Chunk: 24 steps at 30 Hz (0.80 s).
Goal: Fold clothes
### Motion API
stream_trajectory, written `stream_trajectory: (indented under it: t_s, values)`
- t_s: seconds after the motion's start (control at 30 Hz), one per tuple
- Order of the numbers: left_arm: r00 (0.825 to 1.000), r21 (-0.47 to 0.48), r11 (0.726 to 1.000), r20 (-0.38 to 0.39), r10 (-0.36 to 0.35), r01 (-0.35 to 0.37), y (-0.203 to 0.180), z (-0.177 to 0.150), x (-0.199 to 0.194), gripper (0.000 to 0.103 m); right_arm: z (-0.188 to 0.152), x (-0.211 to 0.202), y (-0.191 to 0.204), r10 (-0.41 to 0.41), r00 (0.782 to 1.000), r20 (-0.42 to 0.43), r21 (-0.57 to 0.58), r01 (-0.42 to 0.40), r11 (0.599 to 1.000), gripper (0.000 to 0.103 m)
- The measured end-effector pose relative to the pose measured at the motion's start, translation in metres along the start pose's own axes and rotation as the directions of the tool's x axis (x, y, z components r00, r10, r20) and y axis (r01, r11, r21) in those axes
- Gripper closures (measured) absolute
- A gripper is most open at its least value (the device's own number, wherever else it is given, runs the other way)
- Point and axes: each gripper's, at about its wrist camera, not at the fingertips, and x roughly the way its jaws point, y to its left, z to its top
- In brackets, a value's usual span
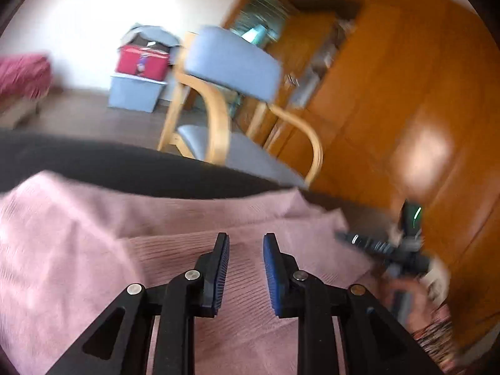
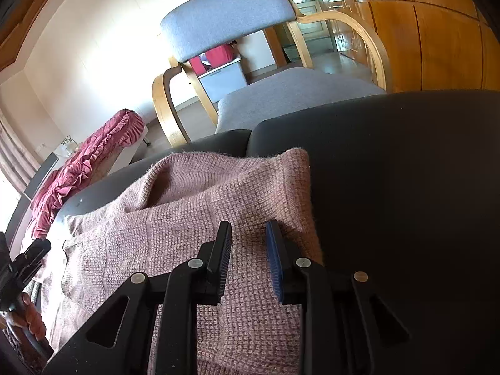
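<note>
A pink knitted sweater lies partly folded on a dark table. It also shows in the right wrist view, where a folded layer with the neck opening lies on top. My left gripper is open just above the sweater, with nothing between its blue pads. My right gripper is open over the sweater's right edge, also empty. The right gripper shows blurred at the right of the left wrist view. The left gripper shows at the far left of the right wrist view.
A wooden armchair with grey cushions stands behind the dark table. Orange wooden cabinets fill the right. A red box on a grey bin stands by the wall. A red ruffled cloth lies at the left.
</note>
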Motion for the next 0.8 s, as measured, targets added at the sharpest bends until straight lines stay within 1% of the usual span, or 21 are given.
stream_trajectory:
  t_s: [0.07,0.1,0.13,0.2,0.23,0.3,0.37,0.4,0.43,0.47,0.5,0.53,0.57,0.6,0.67,0.7,0.73,0.77,0.8]
  values:
    - [0.995,0.034,0.996,-0.046,0.085,-0.084,-0.005,-0.003,0.021,0.081,0.0,0.0,-0.001,0.007,1.0,0.0,0.006,-0.007,1.0,0.078]
    - [0.987,-0.015,0.991,-0.095,0.128,-0.13,0.005,-0.007,0.031,0.081,0.0,0.0,-0.002,0.013,1.0,0.001,0.011,-0.013,1.0,0.078]
    - [0.978,-0.063,0.984,-0.139,0.158,-0.168,0.015,-0.012,0.038,0.085,0.0,0.0,-0.004,0.018,1.0,0.001,0.016,-0.018,1.0,0.078]
    - [0.992,-0.173,0.981,-0.104,0.073,-0.091,0.036,-0.015,0.03,0.085,0.0,0.001,-0.005,0.027,1.0,0.003,0.026,-0.027,0.999,0.078]
    - [0.993,-0.189,0.979,-0.1,0.058,-0.076,0.04,-0.016,0.029,0.088,0.0,0.001,-0.005,0.029,1.0,0.003,0.028,-0.029,0.999,0.078]
    - [0.995,-0.217,0.975,-0.092,0.027,-0.047,0.045,-0.018,0.029,0.088,0.0,0.001,-0.005,0.027,1.0,0.007,0.028,-0.027,0.999,0.078]
    - [0.996,-0.22,0.975,-0.09,0.02,-0.039,0.044,-0.018,0.033,0.088,0.0,-0.004,-0.002,0.014,1.0,0.026,0.022,-0.015,1.0,0.078]
    - [0.996,-0.219,0.975,-0.09,0.02,-0.04,0.046,-0.019,0.032,0.088,0.001,-0.01,0.0,0.008,0.999,0.049,0.023,-0.009,1.0,0.078]
    - [0.996,-0.218,0.975,-0.09,0.021,-0.04,0.047,-0.019,0.031,0.088,0.002,-0.016,0.004,0.015,0.997,0.076,0.026,-0.017,1.0,0.078]
    - [0.996,-0.212,0.976,-0.09,0.025,-0.044,0.047,-0.019,0.033,0.088,0.004,-0.021,0.009,0.045,0.995,0.092,0.018,-0.047,0.999,0.078]
    - [0.995,-0.205,0.978,-0.091,0.031,-0.049,0.045,-0.02,0.032,0.088,0.006,-0.021,0.019,0.086,0.993,0.081,-0.009,-0.086,0.996,0.078]
    - [0.995,-0.202,0.978,-0.09,0.033,-0.051,0.043,-0.019,0.033,0.088,0.006,-0.017,0.031,0.112,0.992,0.053,-0.045,-0.109,0.993,0.078]
    - [0.995,-0.2,0.978,-0.09,0.035,-0.052,0.04,-0.017,0.036,0.088,0.005,-0.01,0.047,0.124,0.992,0.015,-0.09,-0.122,0.988,0.078]
    - [0.995,-0.2,0.978,-0.092,0.034,-0.052,0.029,-0.014,0.045,0.088,0.003,-0.001,0.063,0.147,0.989,-0.026,-0.128,-0.149,0.98,0.078]
    - [0.996,-0.208,0.977,-0.09,0.025,-0.043,0.034,-0.016,0.044,0.088,0.001,0.019,0.085,0.21,0.973,-0.1,-0.149,-0.224,0.963,0.078]
    - [0.996,-0.214,0.976,-0.088,0.019,-0.038,0.037,-0.016,0.044,0.088,0.001,0.031,0.093,0.233,0.963,-0.133,-0.146,-0.252,0.957,0.078]
    - [0.996,-0.22,0.975,-0.086,0.013,-0.031,0.04,-0.017,0.042,0.088,0.001,0.041,0.097,0.24,0.958,-0.159,-0.141,-0.262,0.955,0.078]
    - [0.996,-0.226,0.974,-0.084,0.006,-0.025,0.042,-0.018,0.039,0.088,0.002,0.051,0.097,0.231,0.956,-0.179,-0.137,-0.257,0.957,0.082]
    - [0.997,-0.232,0.973,-0.082,0.0,-0.019,0.045,-0.019,0.037,0.088,0.003,0.057,0.093,0.223,0.958,-0.178,-0.133,-0.248,0.959,0.089]
